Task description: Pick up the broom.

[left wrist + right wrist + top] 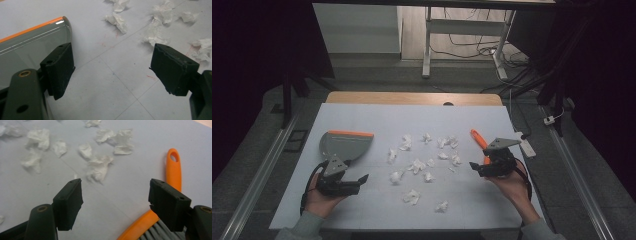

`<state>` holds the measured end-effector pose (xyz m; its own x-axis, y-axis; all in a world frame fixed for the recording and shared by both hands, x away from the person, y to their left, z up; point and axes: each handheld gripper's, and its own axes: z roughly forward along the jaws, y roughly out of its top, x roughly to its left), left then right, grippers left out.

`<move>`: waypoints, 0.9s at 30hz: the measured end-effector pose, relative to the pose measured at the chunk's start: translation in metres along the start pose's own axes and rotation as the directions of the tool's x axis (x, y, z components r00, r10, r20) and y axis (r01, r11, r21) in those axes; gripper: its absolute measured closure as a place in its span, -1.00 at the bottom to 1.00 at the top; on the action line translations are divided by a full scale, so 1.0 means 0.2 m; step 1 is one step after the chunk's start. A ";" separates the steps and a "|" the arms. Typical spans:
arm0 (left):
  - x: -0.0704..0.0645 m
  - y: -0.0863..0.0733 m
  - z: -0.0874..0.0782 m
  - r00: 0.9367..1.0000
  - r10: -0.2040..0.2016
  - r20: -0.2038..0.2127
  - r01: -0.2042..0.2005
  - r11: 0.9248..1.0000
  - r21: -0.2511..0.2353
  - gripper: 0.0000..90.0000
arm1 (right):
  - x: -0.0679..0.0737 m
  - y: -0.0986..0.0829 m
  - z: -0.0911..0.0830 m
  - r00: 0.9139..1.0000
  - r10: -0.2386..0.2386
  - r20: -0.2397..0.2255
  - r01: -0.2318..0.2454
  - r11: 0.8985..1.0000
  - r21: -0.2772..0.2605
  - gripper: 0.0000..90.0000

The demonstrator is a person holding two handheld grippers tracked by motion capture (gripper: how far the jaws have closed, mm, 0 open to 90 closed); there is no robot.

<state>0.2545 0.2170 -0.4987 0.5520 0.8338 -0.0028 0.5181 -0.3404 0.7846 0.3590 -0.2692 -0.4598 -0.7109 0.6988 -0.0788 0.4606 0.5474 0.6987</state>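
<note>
Grippers: left gripper (357,179) and right gripper (475,167) both gape wide, gripping nothing, low over the table.
Table (362,115): white sheet across it.
Dustpan (343,145): grey, orange-edged, just beyond the left gripper.
Brush (160,215): orange handle, grey bristles, under the right gripper.
Paper scraps (417,165): crumpled white bits scattered between the grippers.
</note>
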 end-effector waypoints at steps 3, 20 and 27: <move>0.00 0.00 0.01 1.000 0.001 -0.002 -0.001 1.000 0.004 -0.55 | -0.02 0.03 0.02 1.000 0.006 0.001 -0.006 1.000 0.016 -0.39; 0.00 -0.01 0.00 1.000 0.008 -0.016 -0.008 1.000 0.003 -0.56 | -0.25 0.21 0.14 0.990 0.110 0.087 -0.123 0.977 0.172 -0.41; 0.01 -0.01 0.00 1.000 0.006 -0.016 -0.006 1.000 0.004 -0.56 | -0.36 0.24 0.26 0.982 0.147 0.120 -0.177 0.940 0.291 -0.38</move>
<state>0.2533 0.2193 -0.5005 0.5448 0.8385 0.0118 0.5172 -0.3471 0.7823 0.4597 -0.2691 -0.4584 -0.5663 0.8220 -0.0599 0.7132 0.5251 0.4644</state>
